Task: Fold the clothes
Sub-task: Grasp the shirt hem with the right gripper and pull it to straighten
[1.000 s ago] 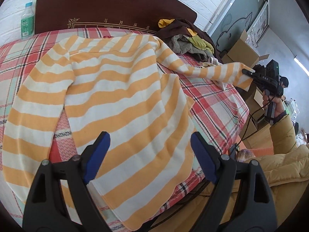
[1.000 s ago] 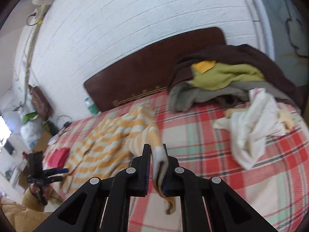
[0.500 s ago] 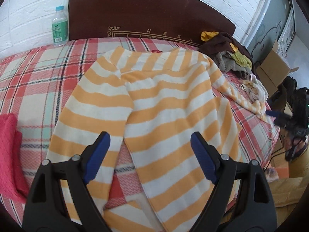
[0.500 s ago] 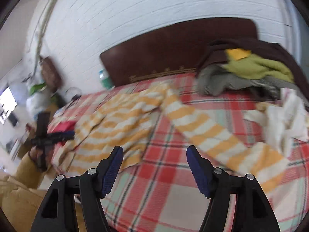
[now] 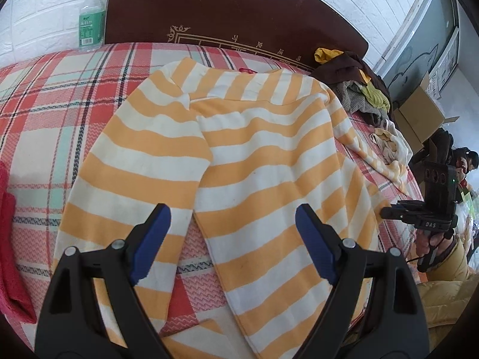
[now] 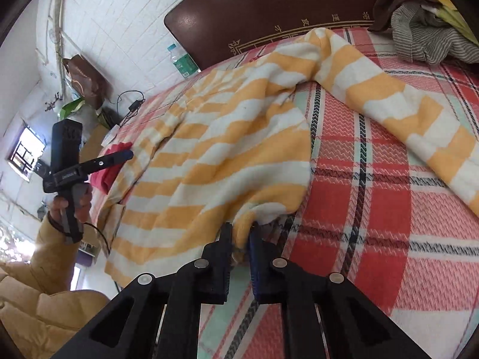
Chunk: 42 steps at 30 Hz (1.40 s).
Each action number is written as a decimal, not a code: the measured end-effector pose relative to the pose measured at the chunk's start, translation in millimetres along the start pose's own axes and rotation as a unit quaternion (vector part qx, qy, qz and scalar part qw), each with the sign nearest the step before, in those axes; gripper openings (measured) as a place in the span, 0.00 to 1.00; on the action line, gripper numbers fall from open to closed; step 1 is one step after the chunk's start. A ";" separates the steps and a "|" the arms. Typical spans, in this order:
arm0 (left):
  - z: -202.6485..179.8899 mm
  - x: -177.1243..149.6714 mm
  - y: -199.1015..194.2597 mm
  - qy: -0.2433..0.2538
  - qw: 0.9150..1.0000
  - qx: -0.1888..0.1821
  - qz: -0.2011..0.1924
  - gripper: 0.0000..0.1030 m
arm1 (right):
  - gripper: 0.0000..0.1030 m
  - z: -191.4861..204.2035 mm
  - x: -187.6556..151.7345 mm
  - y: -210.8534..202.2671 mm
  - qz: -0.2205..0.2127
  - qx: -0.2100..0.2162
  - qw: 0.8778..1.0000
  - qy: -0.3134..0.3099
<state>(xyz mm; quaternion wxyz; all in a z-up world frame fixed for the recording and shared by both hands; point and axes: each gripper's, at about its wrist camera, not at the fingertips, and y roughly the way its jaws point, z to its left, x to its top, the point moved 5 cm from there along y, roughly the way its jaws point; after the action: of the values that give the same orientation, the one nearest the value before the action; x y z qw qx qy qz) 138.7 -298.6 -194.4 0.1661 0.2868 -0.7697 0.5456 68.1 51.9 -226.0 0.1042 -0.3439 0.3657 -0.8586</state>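
Observation:
An orange and white striped sweater [image 5: 254, 155] lies spread flat on the plaid bed, collar toward the headboard, one sleeve stretched to the right. My left gripper [image 5: 233, 236] is open and empty, held above the sweater's lower body. My right gripper [image 6: 241, 239] is shut on the sweater's [image 6: 224, 155] bottom hem corner, at the bed's front right side. In the right wrist view the left gripper [image 6: 113, 157] shows at far left; in the left wrist view the right gripper [image 5: 389, 211] shows at far right.
A pile of mixed clothes [image 5: 359, 92] lies at the bed's back right by the dark headboard [image 5: 233, 15]. A water bottle [image 5: 91, 21] stands at the back left. A red cloth [image 5: 9, 239] lies at the left edge. A cardboard box [image 5: 419, 116] stands beyond the bed.
My right gripper let go of the sleeve cuff, moved to the sweater's hem corner and shut on it. My left gripper swung left over the sweater's body, still open.

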 end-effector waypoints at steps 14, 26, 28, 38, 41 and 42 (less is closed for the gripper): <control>-1.5 8.7 -14.7 0.046 0.999 0.010 -0.008 0.84 | 0.46 9.7 -56.3 -69.1 0.065 -0.103 0.993 -0.009; 41.0 113.7 18.9 0.071 0.993 0.095 -0.008 0.84 | 0.82 -21.8 137.9 -57.1 -0.067 -0.111 0.990 -0.054; 50.2 125.5 40.0 0.070 0.992 0.104 0.009 0.84 | 0.82 -40.0 169.9 -37.7 -0.064 -0.087 0.994 -0.027; 66.4 148.9 119.4 0.089 0.987 0.105 0.083 0.84 | 0.82 -103.9 260.1 79.5 -0.005 -0.083 0.996 0.010; 67.7 145.9 133.4 0.096 0.986 0.095 0.102 0.83 | 0.82 -112.2 272.5 101.4 -0.001 -0.073 0.997 0.011; 67.4 143.1 136.9 0.100 0.985 0.091 0.108 0.80 | 0.82 -113.1 274.8 108.0 0.005 -0.069 0.998 0.008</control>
<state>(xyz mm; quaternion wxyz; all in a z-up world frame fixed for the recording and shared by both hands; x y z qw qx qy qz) -54.4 -365.9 -238.5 0.1554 0.1600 -0.7232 0.6537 -218.9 -80.2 -216.3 0.0814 -0.3412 0.4269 -0.8335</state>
